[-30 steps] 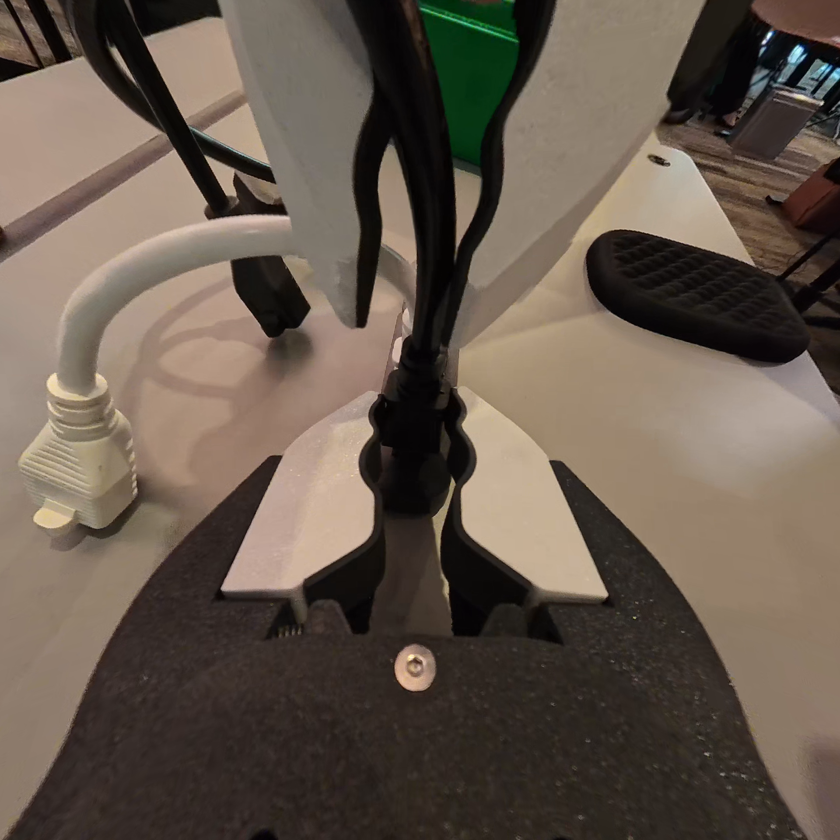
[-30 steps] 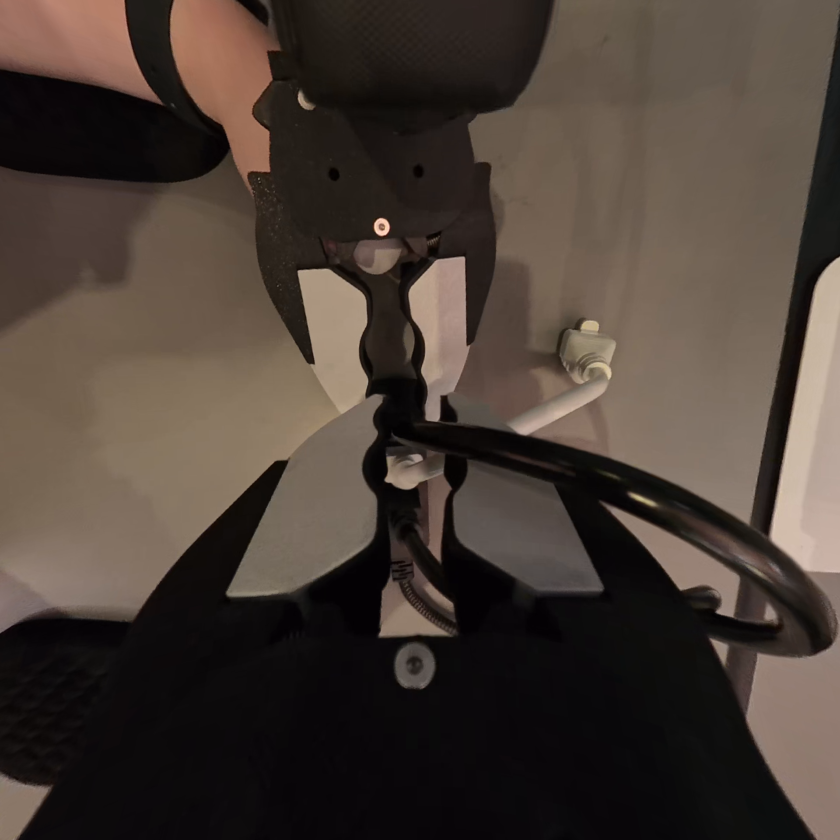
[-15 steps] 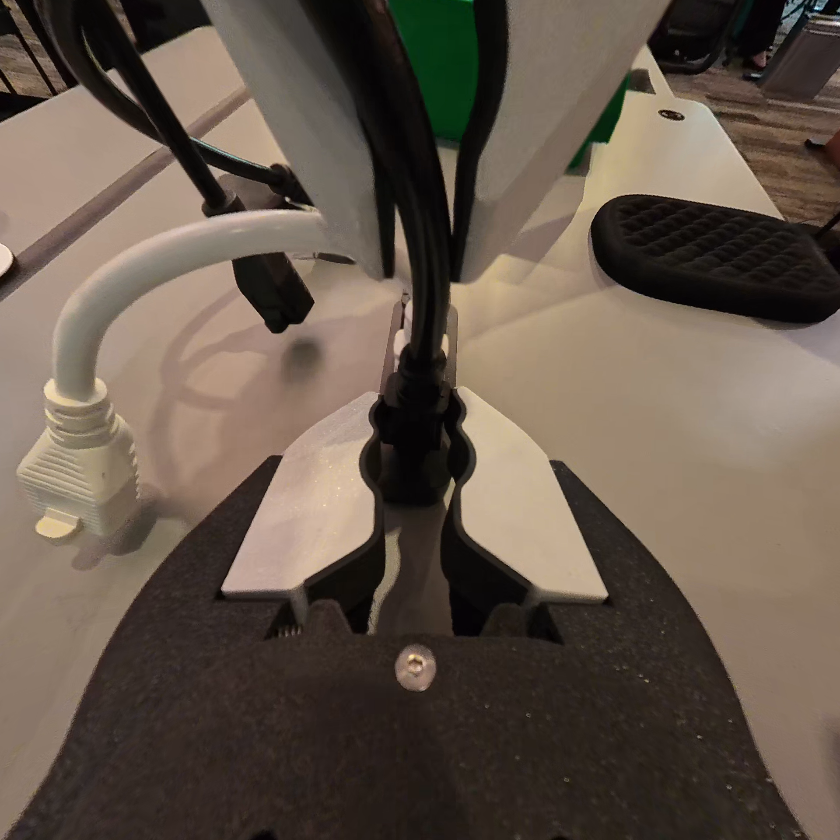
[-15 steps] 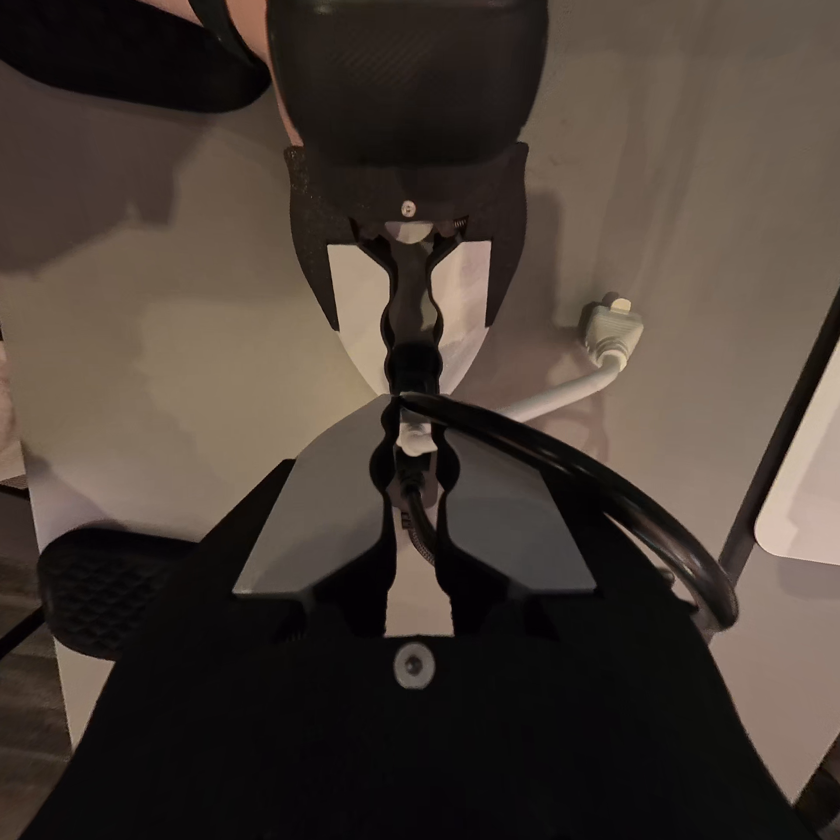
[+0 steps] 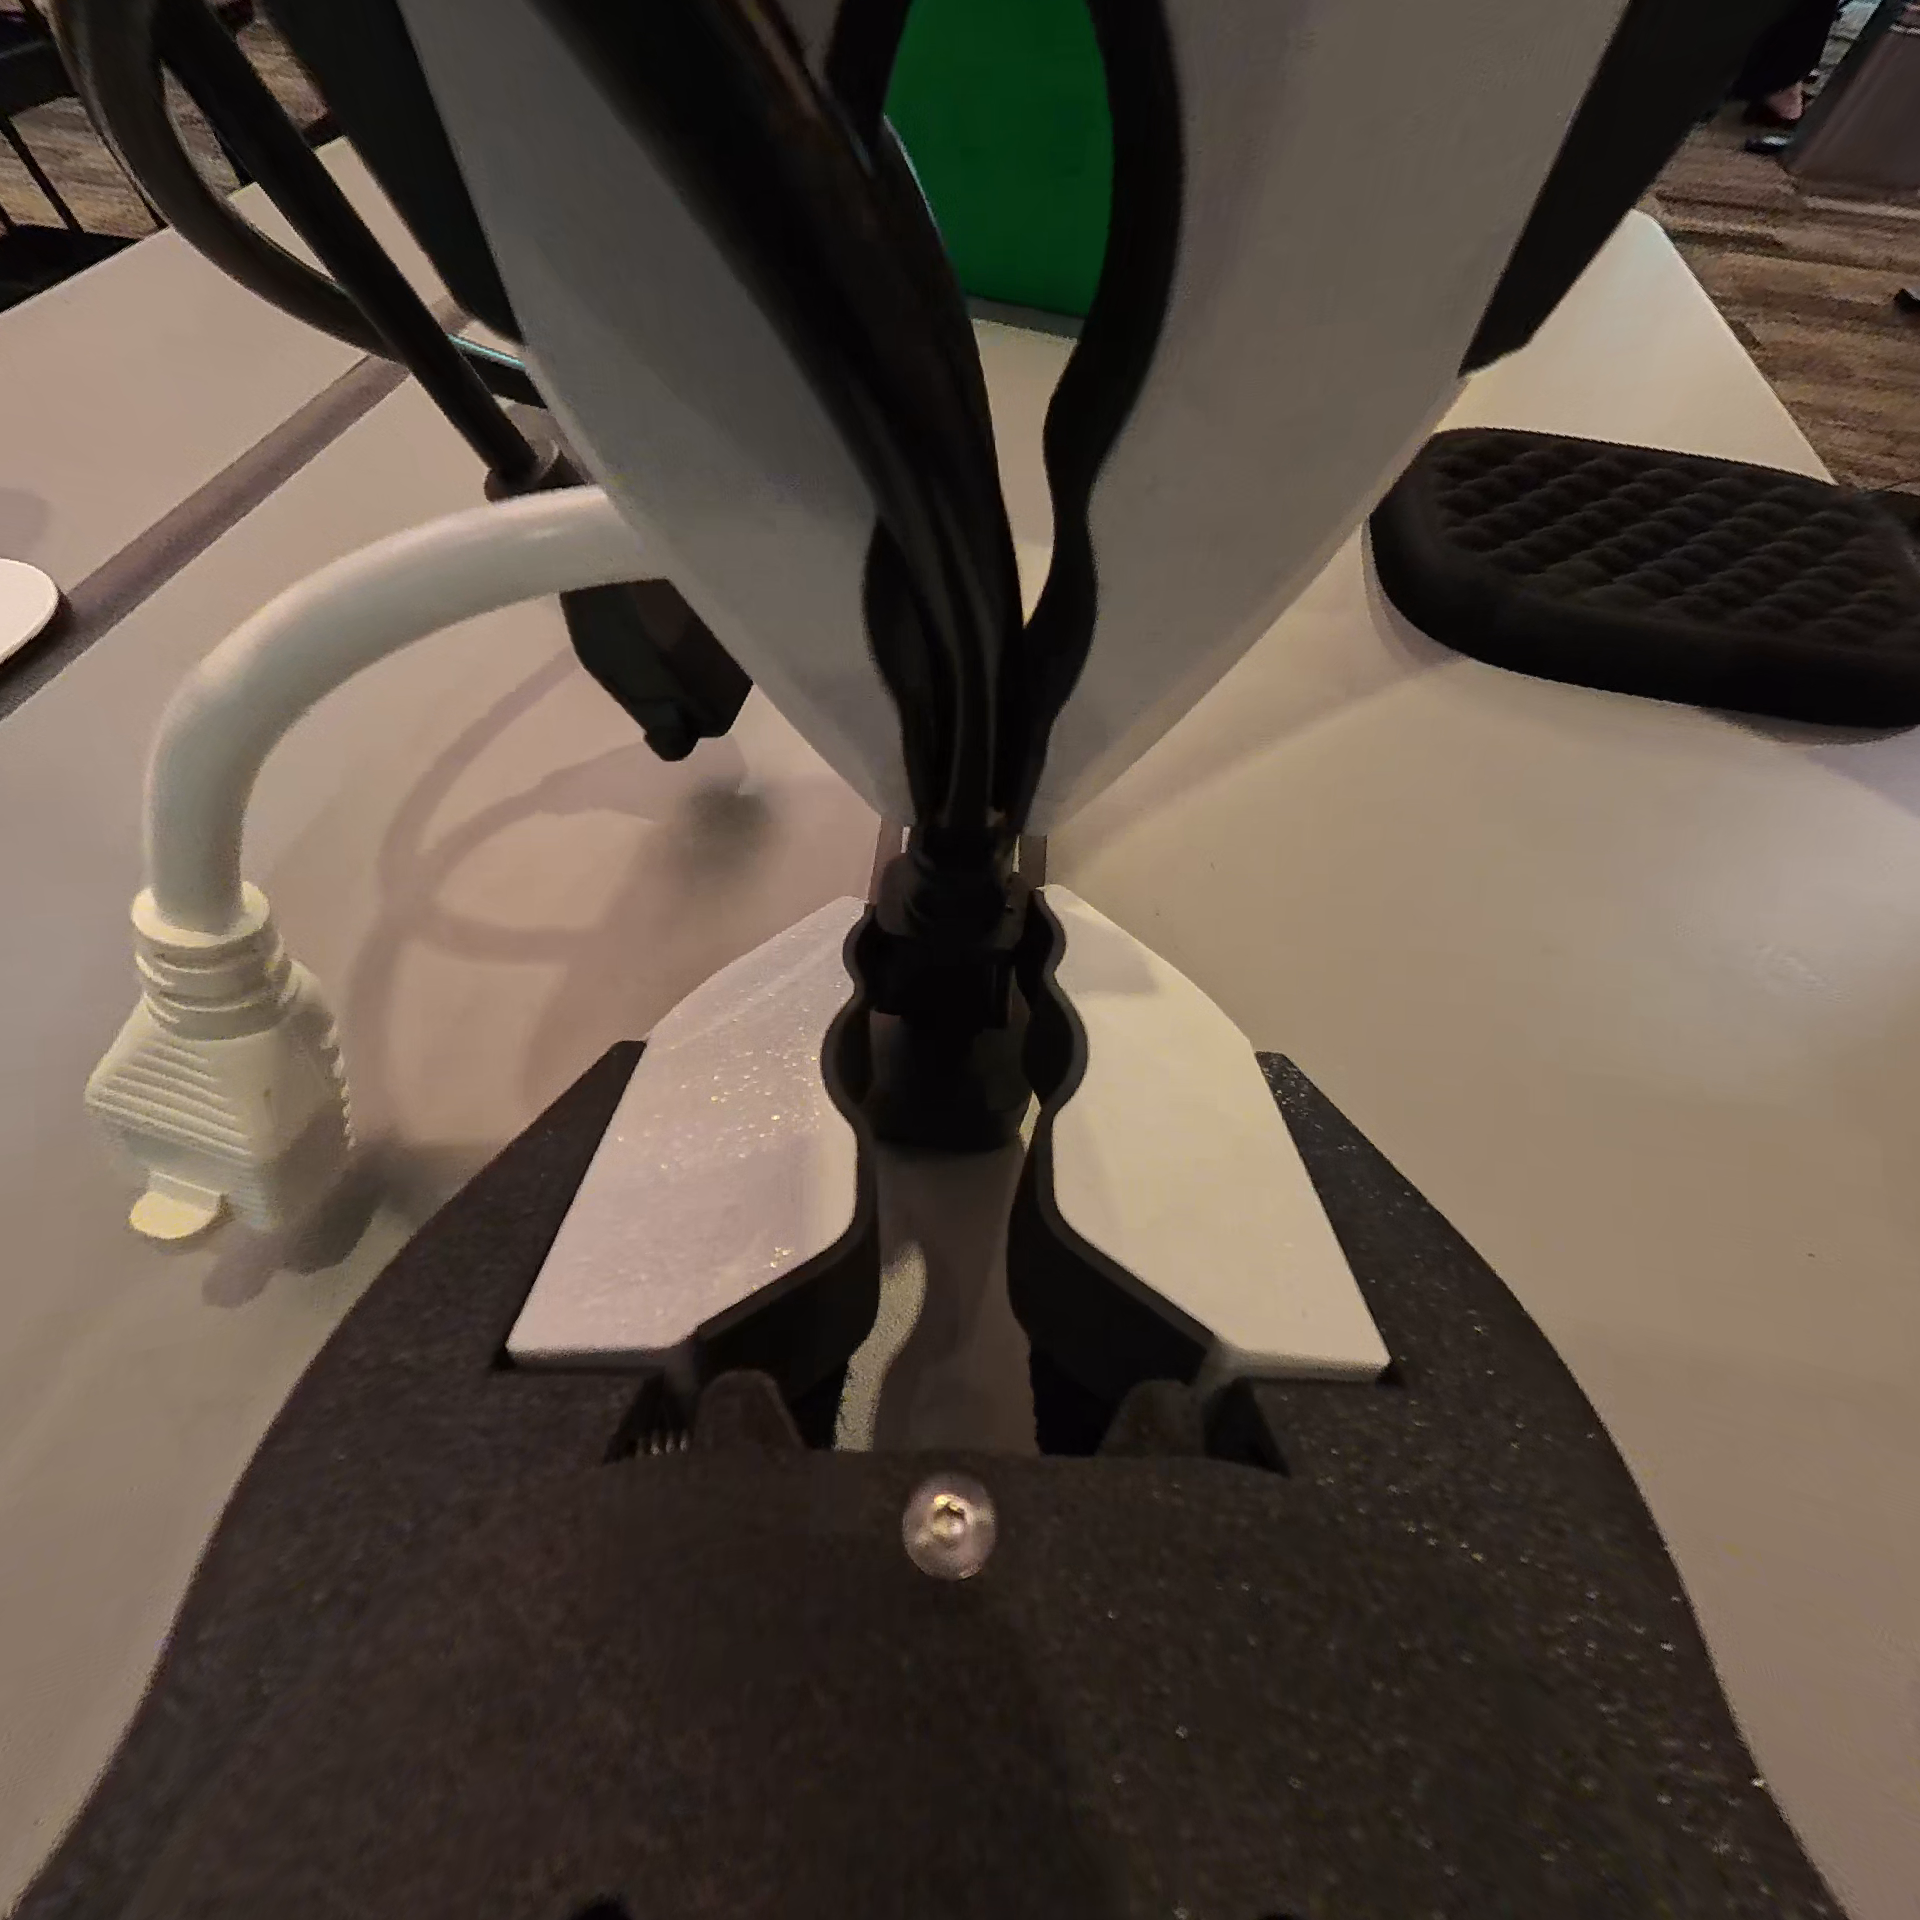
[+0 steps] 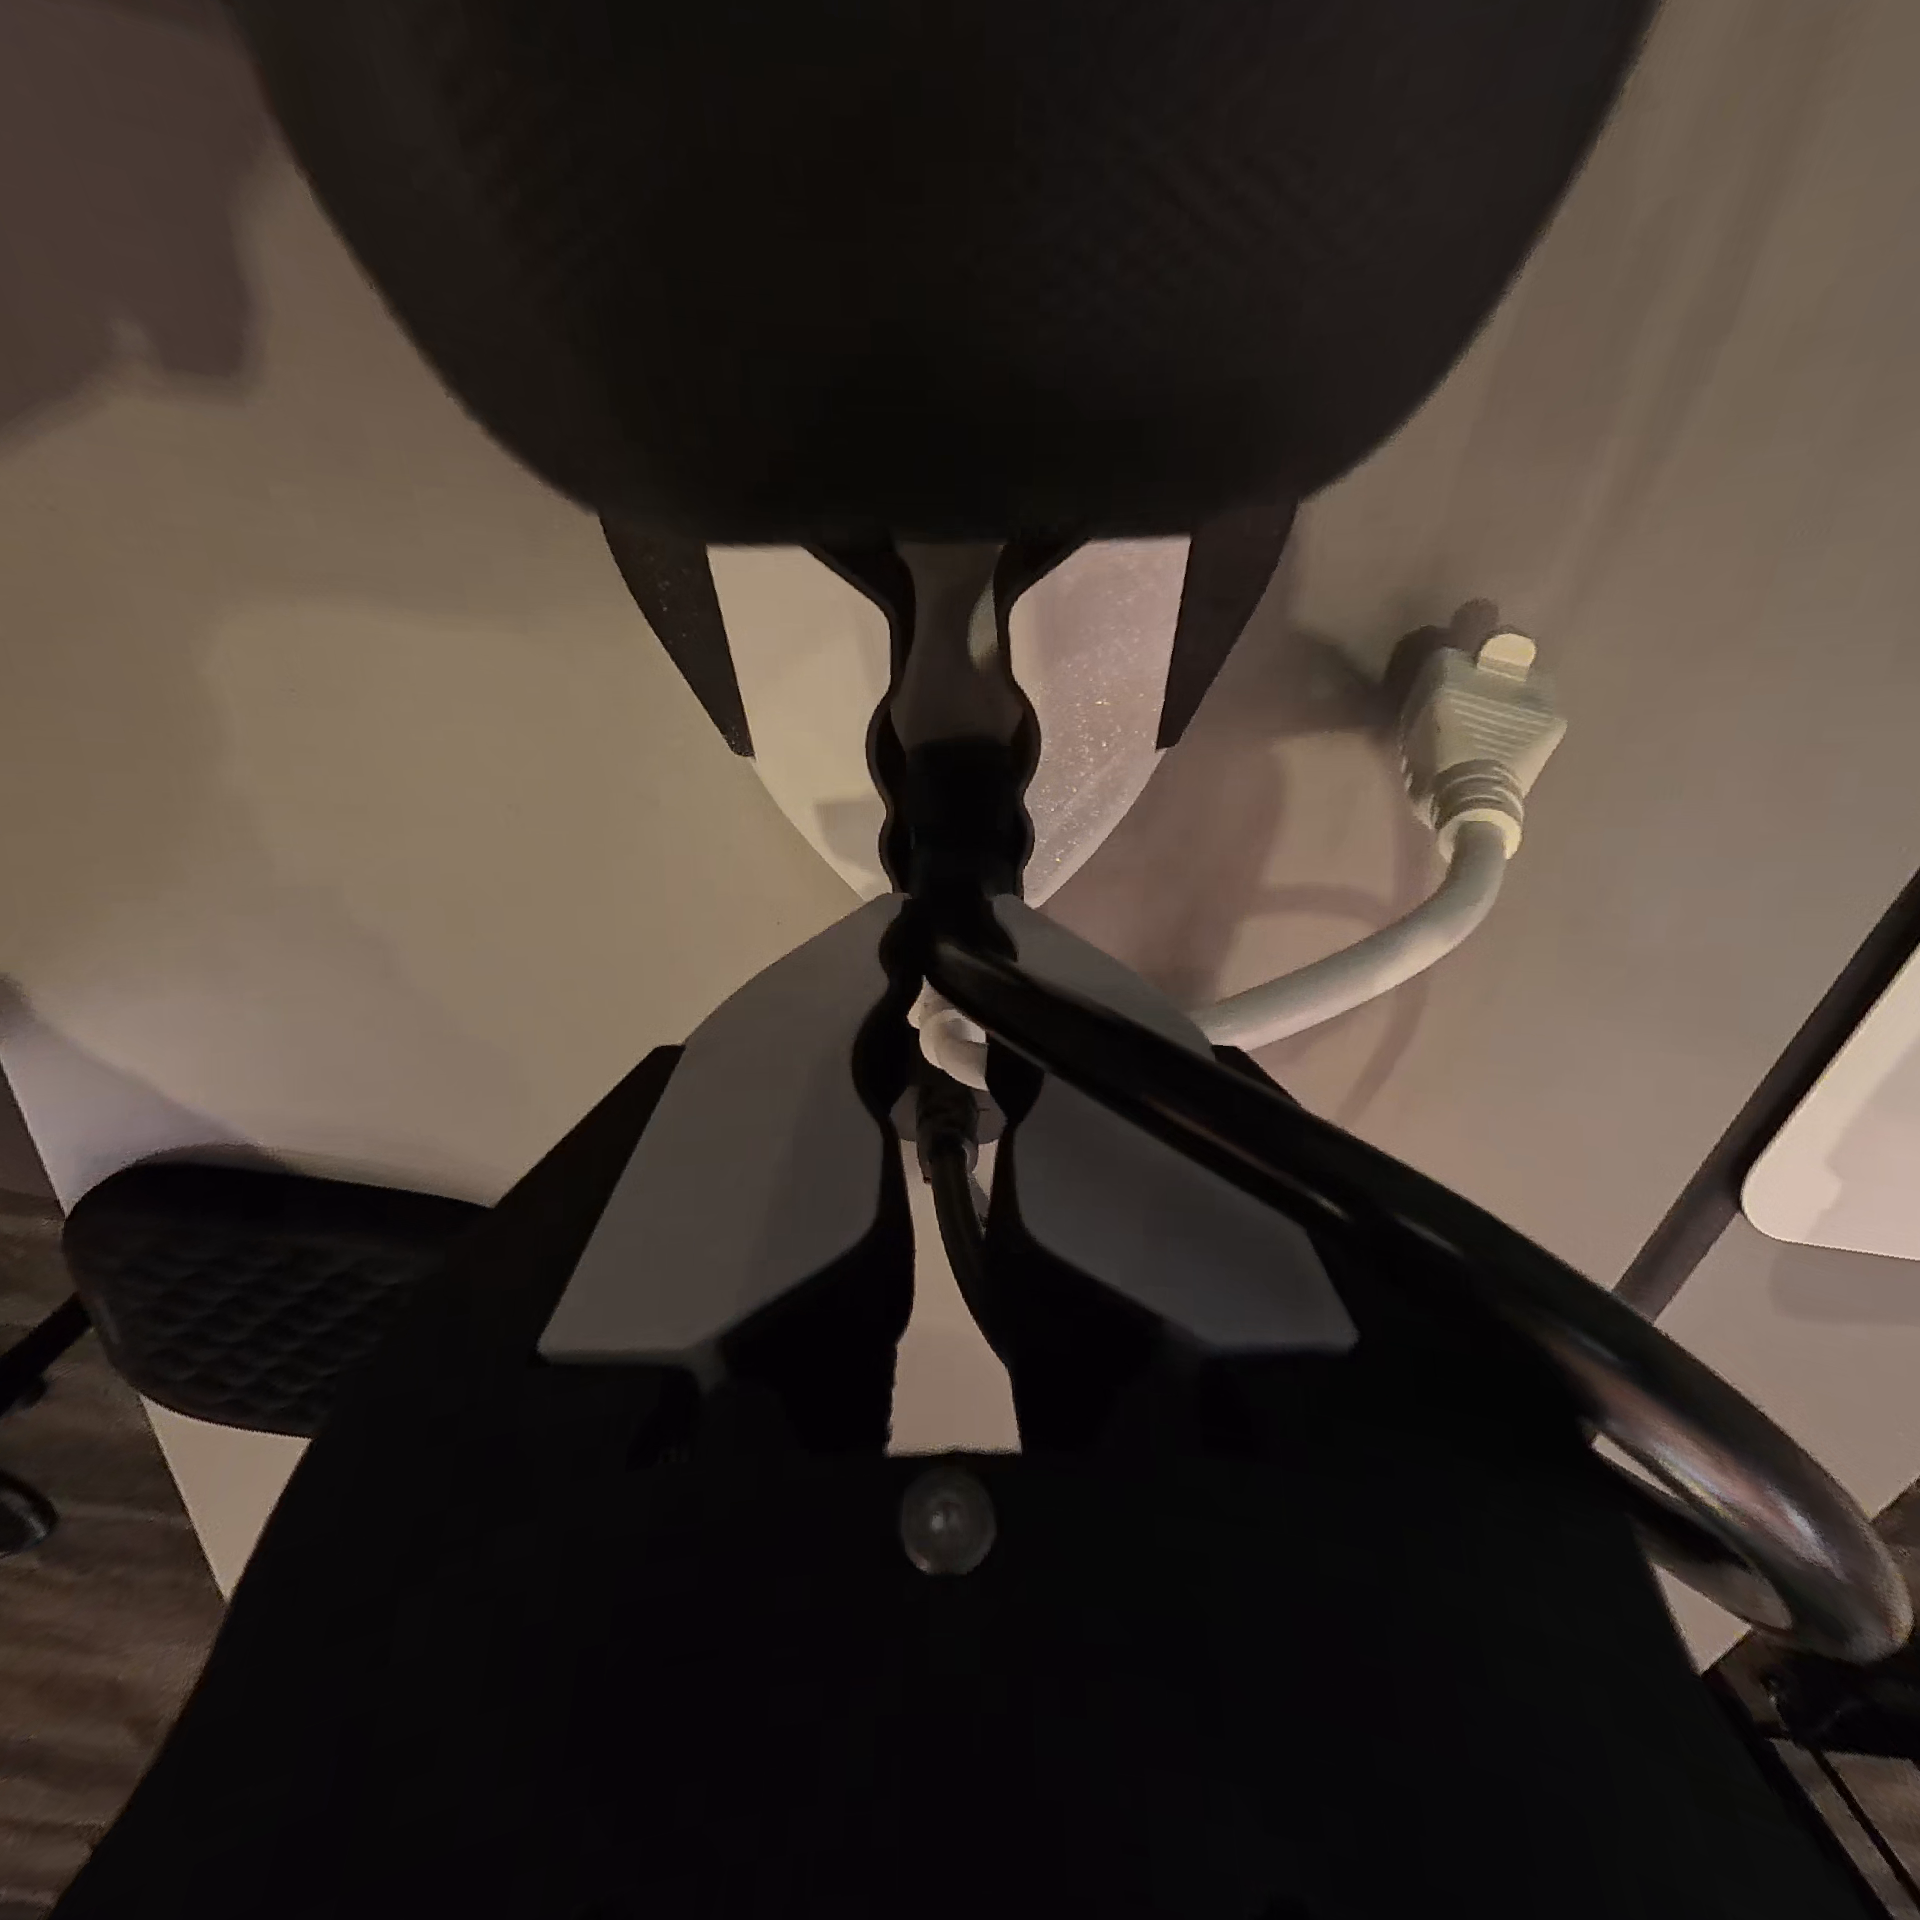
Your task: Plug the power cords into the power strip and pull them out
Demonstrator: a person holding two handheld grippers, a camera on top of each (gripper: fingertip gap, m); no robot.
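Note:
In the left wrist view my left gripper [image 5: 951,935] is shut on a black plug [image 5: 940,1039], held over the grey table [image 5: 1507,1091]. My right gripper [image 5: 956,821] comes down from above, its tips touching the plug's cord end. In the right wrist view my right gripper [image 6: 951,925] is shut on a small white socket piece [image 6: 945,1039], the power strip's end, mostly hidden. Its white cord [image 6: 1351,987] runs to a white plug [image 6: 1475,727] lying on the table. The black plug's cord [image 6: 1351,1195] loops over my right finger. The left gripper [image 6: 951,883] faces mine.
A second black plug [image 5: 655,665] hangs just above the table behind the white cord [image 5: 312,623]. A black textured pad [image 5: 1662,582] lies at the right table edge. A green box [image 5: 997,156] stands at the back. A seam [image 5: 260,447] runs along the table's left side. There is about 5 cm between the tips of the two grippers.
The two grippers have closed the gap between them. The right gripper's tips, apart from the black plug half a second ago, now touch it. The left gripper fills more of the right wrist view.

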